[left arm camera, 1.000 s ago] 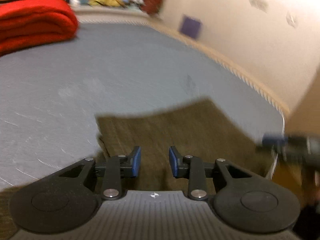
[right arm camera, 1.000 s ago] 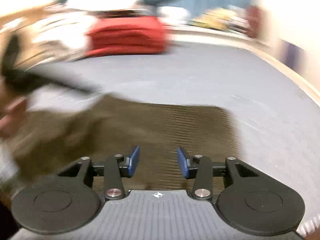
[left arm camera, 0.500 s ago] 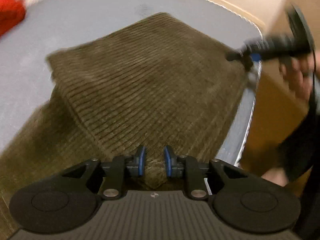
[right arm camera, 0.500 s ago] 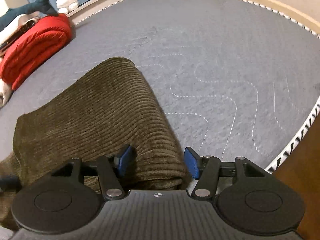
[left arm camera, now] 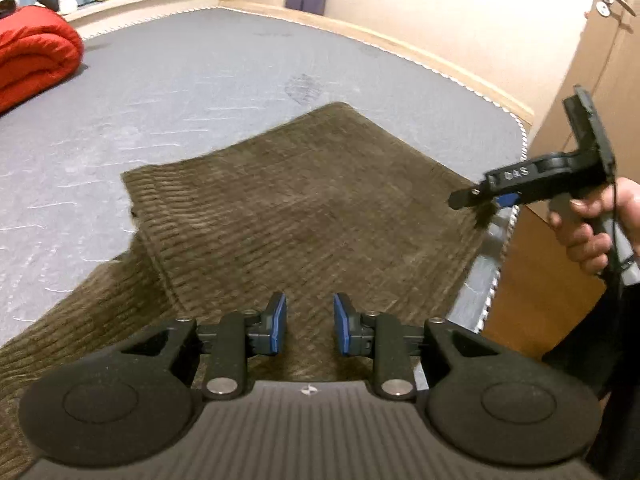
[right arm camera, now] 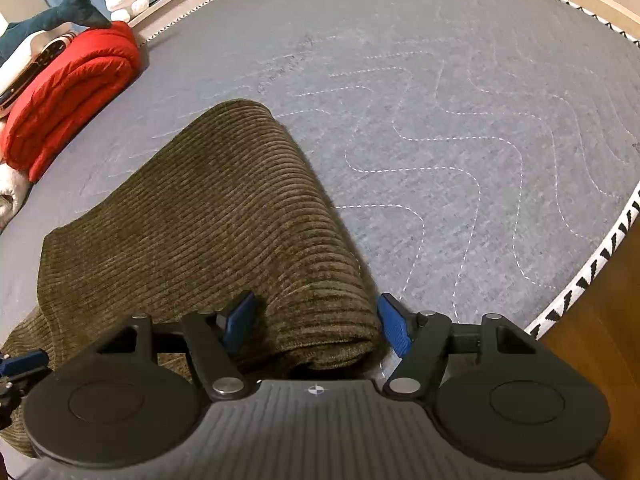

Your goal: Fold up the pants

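Olive-brown corduroy pants (left arm camera: 304,216) lie folded on the grey mattress (left arm camera: 192,76) near its corner. My left gripper (left arm camera: 307,330) is open and empty, hovering over the near edge of the pants. My right gripper (right arm camera: 316,322) is open wide with its blue pads on either side of the folded end of the pants (right arm camera: 224,220), not closed on it. The right gripper (left arm camera: 532,184) also shows in the left wrist view, held in a hand at the pants' right corner.
A rolled red blanket (right arm camera: 68,92) lies at the far left of the mattress, with a plush shark (right arm camera: 60,16) and other toys behind it. The mattress edge (right arm camera: 584,276) and a wooden frame run along the right. A wooden door (left arm camera: 592,92) stands at the right.
My left gripper has opened wider and lifted back from the pants. My right gripper has opened a little more around the folded end. The pants stay flat on the mattress.
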`<action>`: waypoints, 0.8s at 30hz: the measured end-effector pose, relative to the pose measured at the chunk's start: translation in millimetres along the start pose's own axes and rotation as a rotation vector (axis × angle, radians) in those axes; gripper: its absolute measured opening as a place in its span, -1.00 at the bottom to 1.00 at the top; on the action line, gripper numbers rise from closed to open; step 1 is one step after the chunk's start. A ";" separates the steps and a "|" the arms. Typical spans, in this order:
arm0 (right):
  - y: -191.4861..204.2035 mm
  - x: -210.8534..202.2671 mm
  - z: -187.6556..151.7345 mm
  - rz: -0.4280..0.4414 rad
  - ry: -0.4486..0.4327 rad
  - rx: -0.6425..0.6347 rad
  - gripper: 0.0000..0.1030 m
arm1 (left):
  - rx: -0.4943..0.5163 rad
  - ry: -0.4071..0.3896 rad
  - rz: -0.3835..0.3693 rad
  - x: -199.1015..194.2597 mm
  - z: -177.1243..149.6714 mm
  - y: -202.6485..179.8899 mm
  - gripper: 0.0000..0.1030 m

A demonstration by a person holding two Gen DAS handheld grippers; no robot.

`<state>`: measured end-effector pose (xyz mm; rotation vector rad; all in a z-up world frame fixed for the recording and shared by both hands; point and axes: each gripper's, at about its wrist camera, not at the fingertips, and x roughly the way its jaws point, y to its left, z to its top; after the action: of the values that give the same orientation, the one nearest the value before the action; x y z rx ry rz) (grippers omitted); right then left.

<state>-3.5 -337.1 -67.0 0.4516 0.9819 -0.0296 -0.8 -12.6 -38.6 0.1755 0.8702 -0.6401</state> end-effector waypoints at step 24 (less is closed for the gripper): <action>117.6 -81.1 -65.8 0.128 -0.423 -0.716 -0.47 | -0.219 -0.270 -0.188 -35.9 52.1 2.0 0.94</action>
<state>-75.0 -219.6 9.4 -0.1531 0.4917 0.3222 17.6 -15.4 21.9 -0.1894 0.6936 -0.7187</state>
